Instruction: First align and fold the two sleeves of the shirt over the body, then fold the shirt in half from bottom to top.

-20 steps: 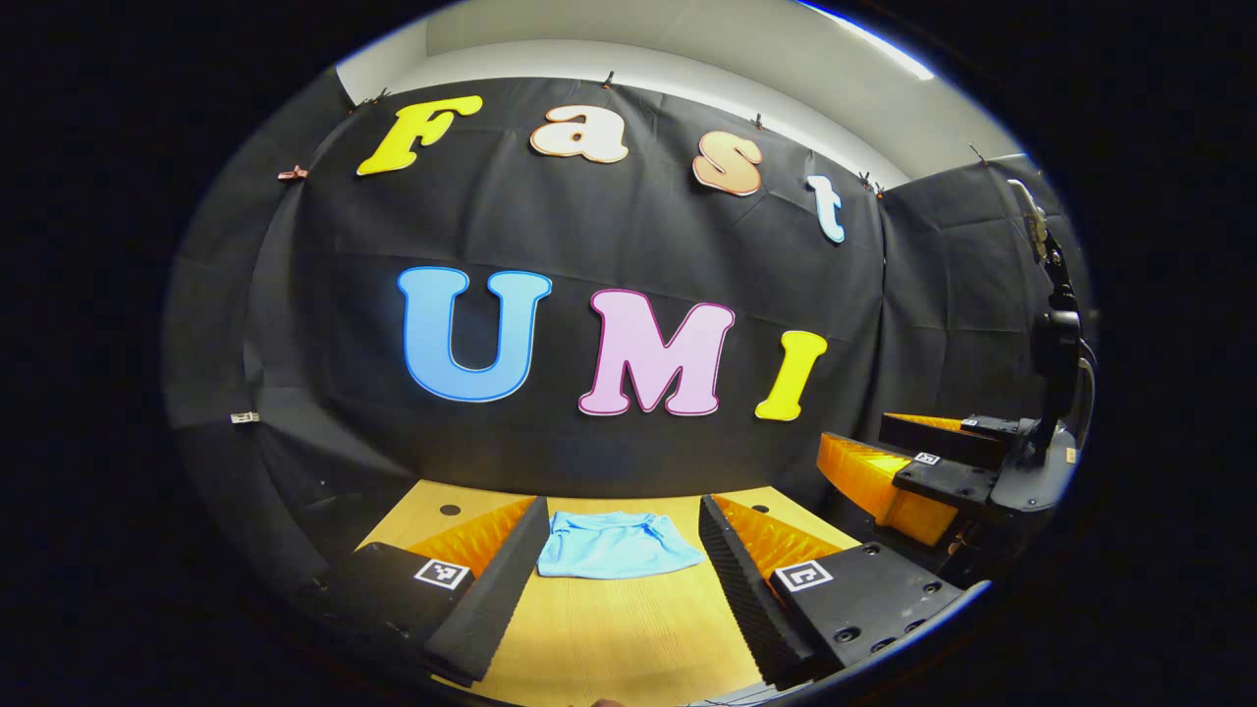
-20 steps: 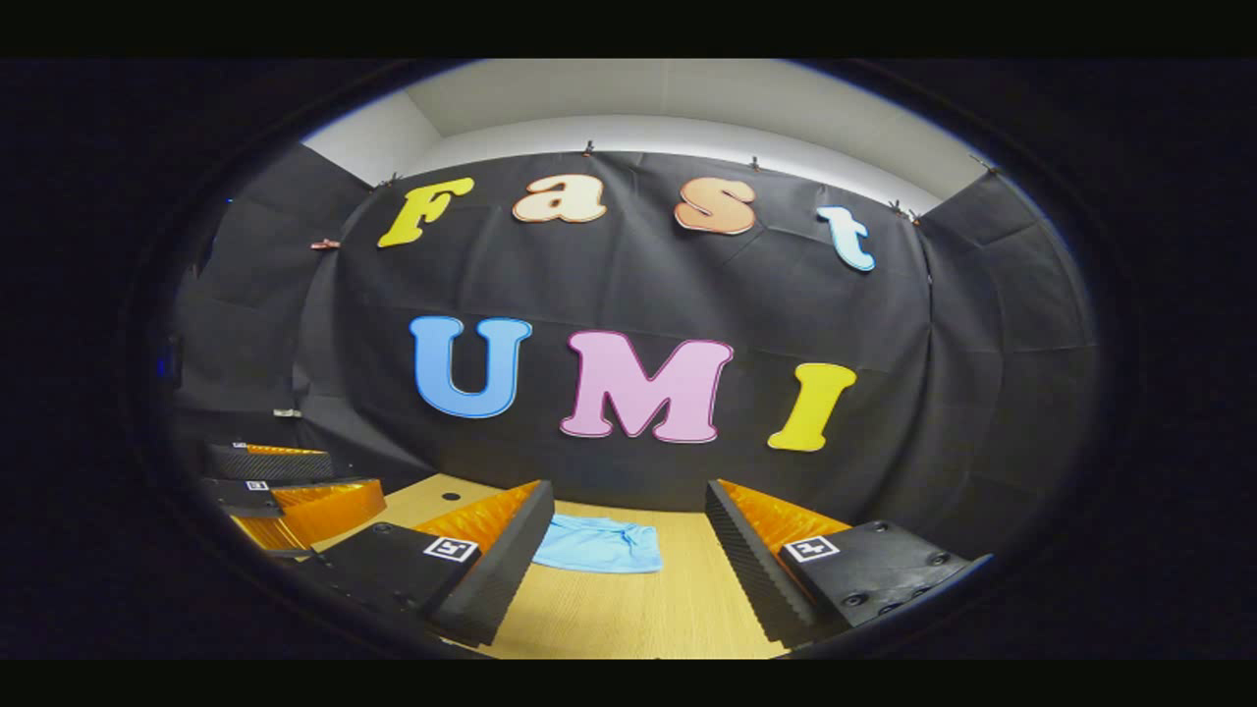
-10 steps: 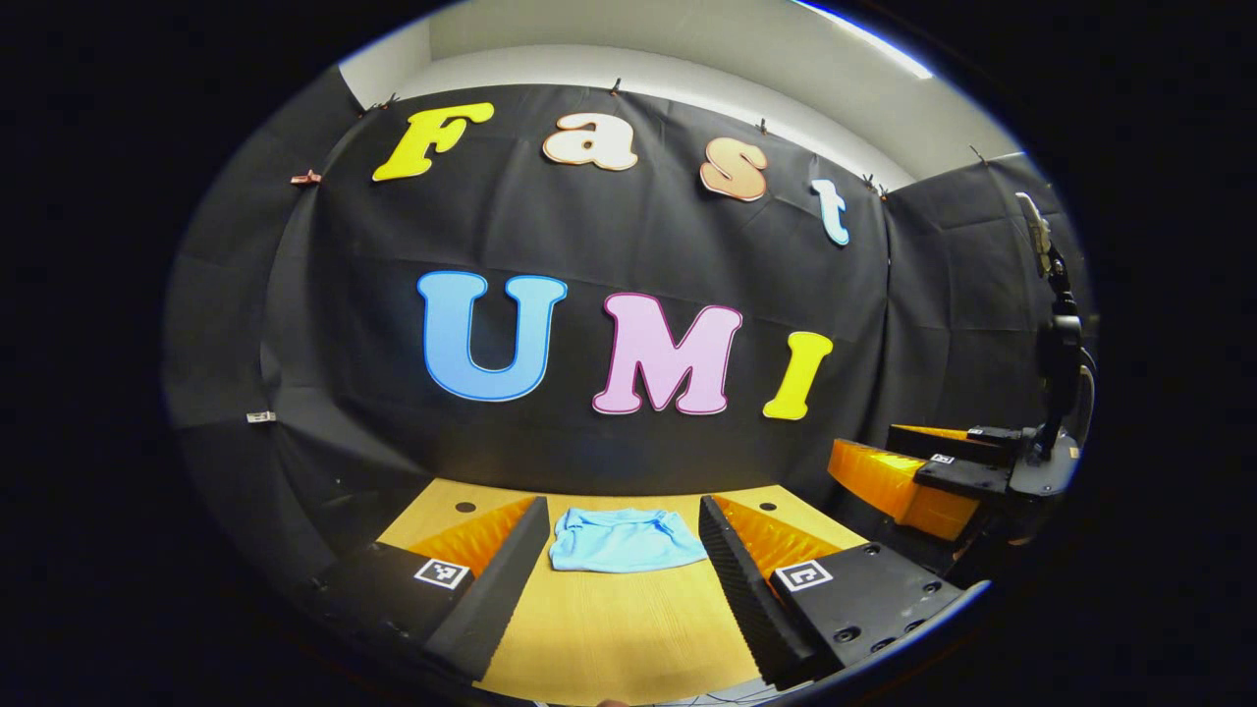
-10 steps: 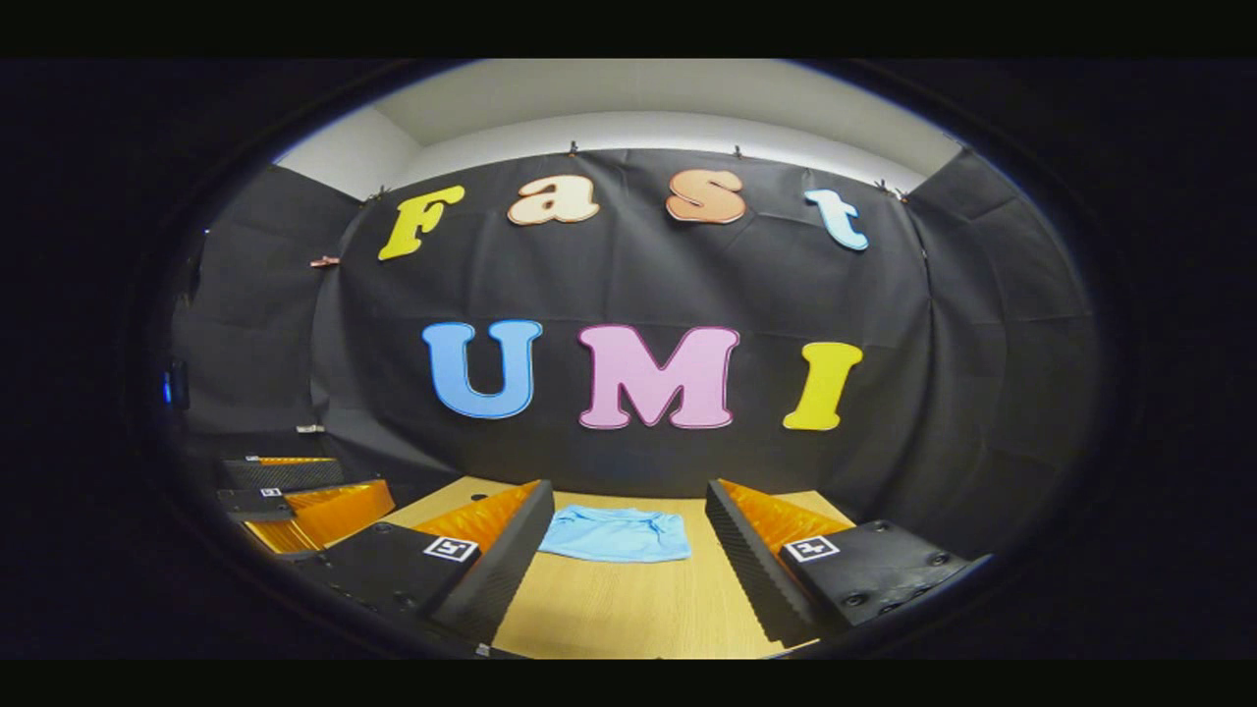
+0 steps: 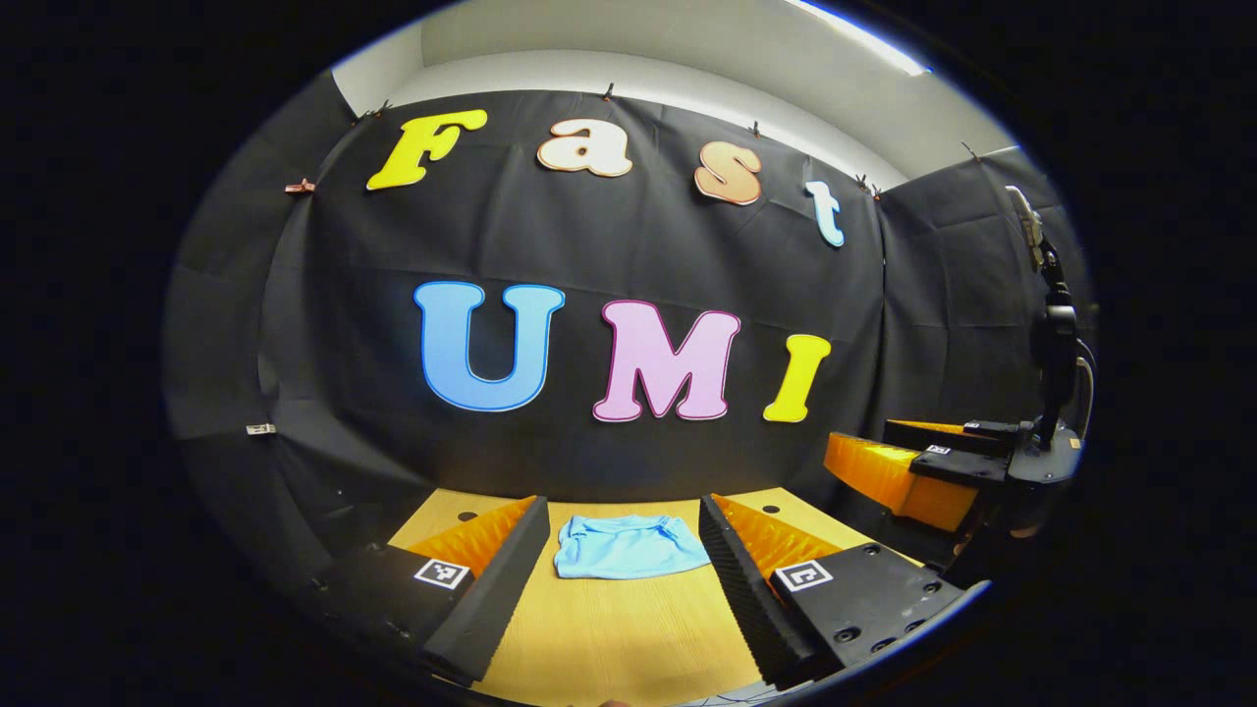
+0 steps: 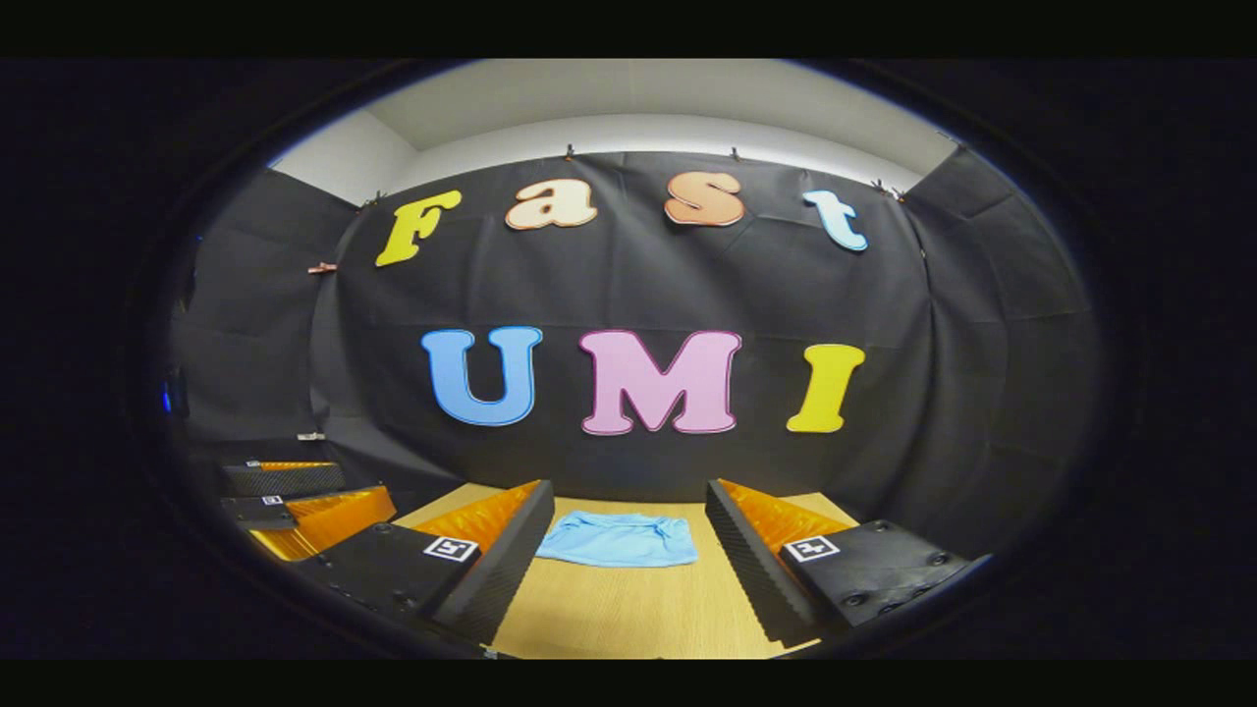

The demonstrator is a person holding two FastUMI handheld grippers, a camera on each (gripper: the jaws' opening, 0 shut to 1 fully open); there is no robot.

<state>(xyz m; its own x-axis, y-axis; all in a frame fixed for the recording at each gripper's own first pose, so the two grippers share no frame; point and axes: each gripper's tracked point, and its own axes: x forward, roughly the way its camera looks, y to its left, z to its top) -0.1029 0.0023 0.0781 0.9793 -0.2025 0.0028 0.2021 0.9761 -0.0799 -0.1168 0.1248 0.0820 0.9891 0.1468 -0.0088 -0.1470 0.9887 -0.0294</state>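
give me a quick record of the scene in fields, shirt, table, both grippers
shirt: light blue shirt, lying as a compact folded bundle on the table, touched by neither gripper
table: light wooden table, shirt toward its far side near the black cloth wall
left gripper: open, fingers apart, raised above the table, empty
right gripper: open, fingers apart, raised, empty
task state: shirt looks folded; both grippers clear of it
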